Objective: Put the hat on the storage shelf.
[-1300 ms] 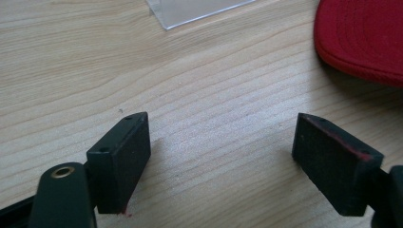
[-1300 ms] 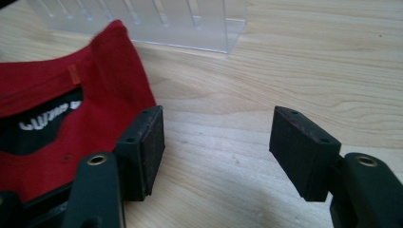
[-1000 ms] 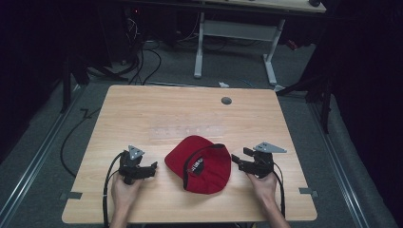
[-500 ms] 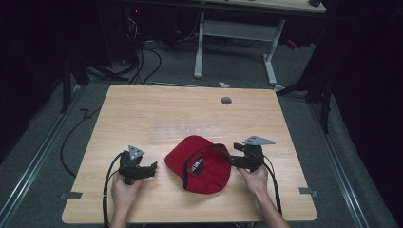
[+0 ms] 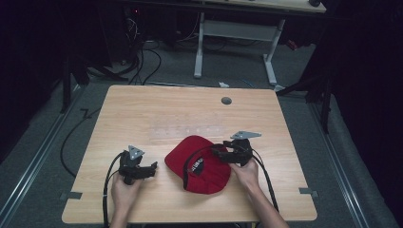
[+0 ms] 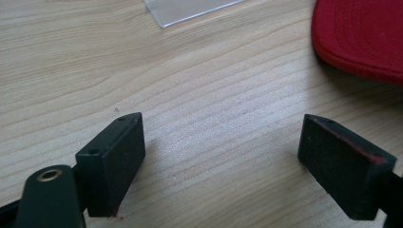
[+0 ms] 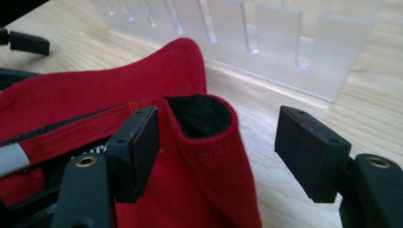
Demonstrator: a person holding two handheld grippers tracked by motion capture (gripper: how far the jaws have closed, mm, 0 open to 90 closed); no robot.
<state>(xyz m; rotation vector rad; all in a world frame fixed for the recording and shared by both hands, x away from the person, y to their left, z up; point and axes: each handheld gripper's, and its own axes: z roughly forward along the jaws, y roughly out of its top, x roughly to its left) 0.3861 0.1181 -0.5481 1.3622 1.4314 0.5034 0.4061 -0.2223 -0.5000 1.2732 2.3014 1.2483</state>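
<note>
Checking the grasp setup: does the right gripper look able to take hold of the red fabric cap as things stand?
Probably yes. The right gripper stands open with a raised fold of the red fabric cap between its jaws, and nothing blocks them from closing.

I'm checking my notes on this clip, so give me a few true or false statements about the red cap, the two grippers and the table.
1. The red fabric cap lies on the light wooden table between the two grippers. True.
2. The right gripper has its jaws shut tight on the cap. False: its jaws stand open, with a raised fold of the cap's edge between them.
3. The left gripper is open over bare wood, with the cap off to one side. True.
4. The left gripper holds the cap's brim. False: nothing is between its jaws.
5. A clear plastic slotted rack stands on the table beyond the cap. True.
</note>
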